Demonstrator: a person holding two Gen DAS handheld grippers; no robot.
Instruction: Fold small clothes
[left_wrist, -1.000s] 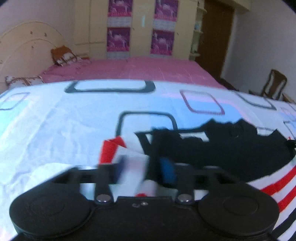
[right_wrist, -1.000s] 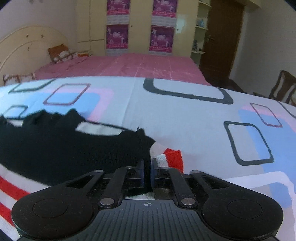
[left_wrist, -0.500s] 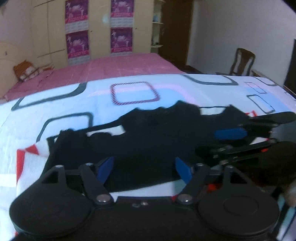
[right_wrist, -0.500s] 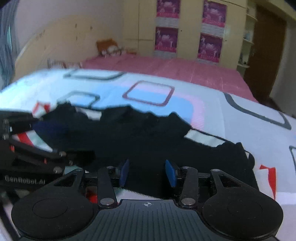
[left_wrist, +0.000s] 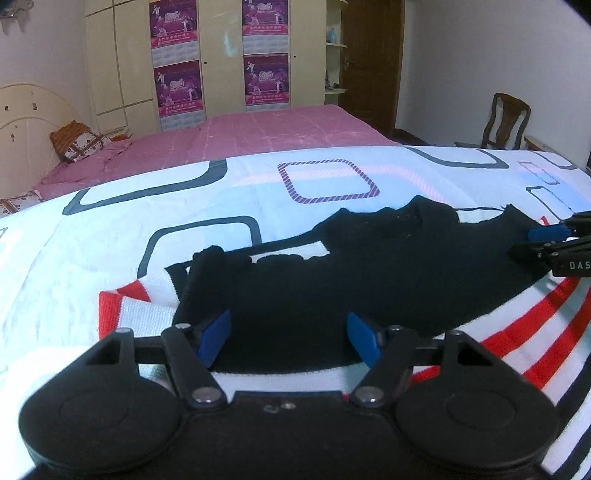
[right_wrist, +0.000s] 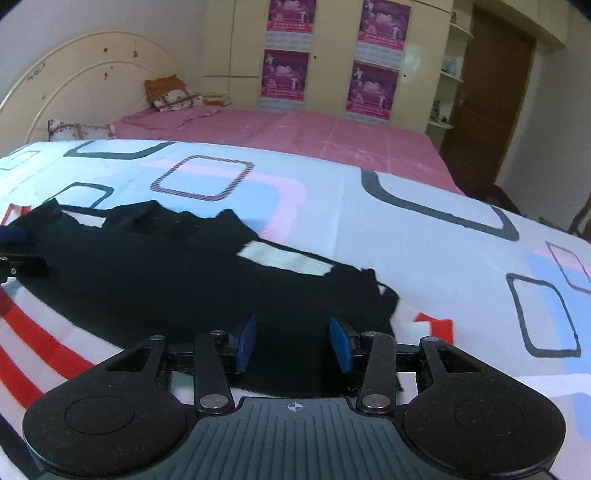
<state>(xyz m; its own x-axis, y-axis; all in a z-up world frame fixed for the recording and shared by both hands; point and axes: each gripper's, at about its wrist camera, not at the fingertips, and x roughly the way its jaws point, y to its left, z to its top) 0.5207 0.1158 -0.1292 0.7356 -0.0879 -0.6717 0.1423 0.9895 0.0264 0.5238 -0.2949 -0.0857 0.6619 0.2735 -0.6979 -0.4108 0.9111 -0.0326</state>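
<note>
A small sweater with a black top part (left_wrist: 369, 273) and red, white and black stripes (left_wrist: 524, 332) lies spread on the patterned sheet (left_wrist: 110, 258). It also shows in the right wrist view (right_wrist: 147, 273). My left gripper (left_wrist: 288, 338) is open and empty, just above the sweater's left end. My right gripper (right_wrist: 293, 345) is open and empty over the sweater's right end; its fingers (left_wrist: 546, 233) show at the right edge of the left wrist view. The left gripper's fingers (right_wrist: 13, 236) show at the left edge of the right wrist view.
The white sheet with square outlines covers the near bed (right_wrist: 406, 229). Behind it is a pink bed (left_wrist: 258, 136) with pillows (left_wrist: 77, 142) and a headboard (right_wrist: 85, 92). Wardrobes with posters (left_wrist: 221, 62), a brown door (right_wrist: 491, 92) and a chair (left_wrist: 506, 122) stand at the back.
Both grippers were shut on the sweater's ends a second ago; they have let go, opened and turned toward the middle of the sweater, which now lies flat.
</note>
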